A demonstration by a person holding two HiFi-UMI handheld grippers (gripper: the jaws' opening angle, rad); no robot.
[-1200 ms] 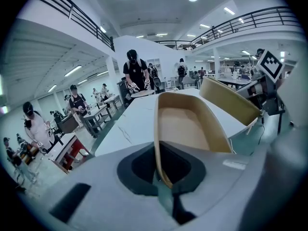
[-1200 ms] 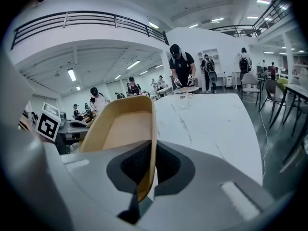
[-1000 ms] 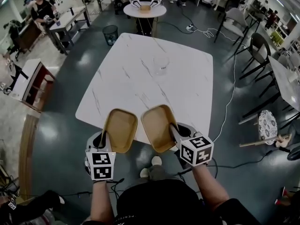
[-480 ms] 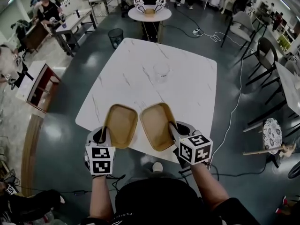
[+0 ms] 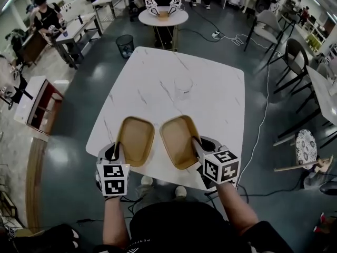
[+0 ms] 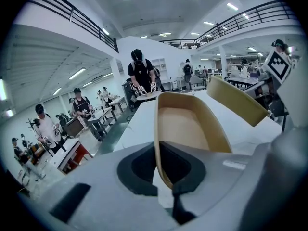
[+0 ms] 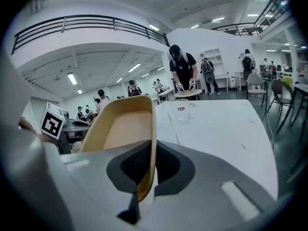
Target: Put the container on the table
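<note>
The left claw [image 5: 119, 154] is clenched on the near rim of the left container [image 5: 136, 140]. The right claw [image 5: 196, 145] grasps the near rim of the right container [image 5: 178, 140]. Both containers sit side by side over the tabletop's [image 5: 216, 99] near edge, with the right one tilted.

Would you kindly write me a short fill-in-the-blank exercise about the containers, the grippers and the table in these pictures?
1. In all, ___ tan containers are held: the left container and the right container.
2. The left gripper and the right gripper each have jaws ___ on a container's rim.
3. The table has a ___ marbled top.
4. The clear cup on it stands ___.
Missing words: two; shut; white; upright.
</note>
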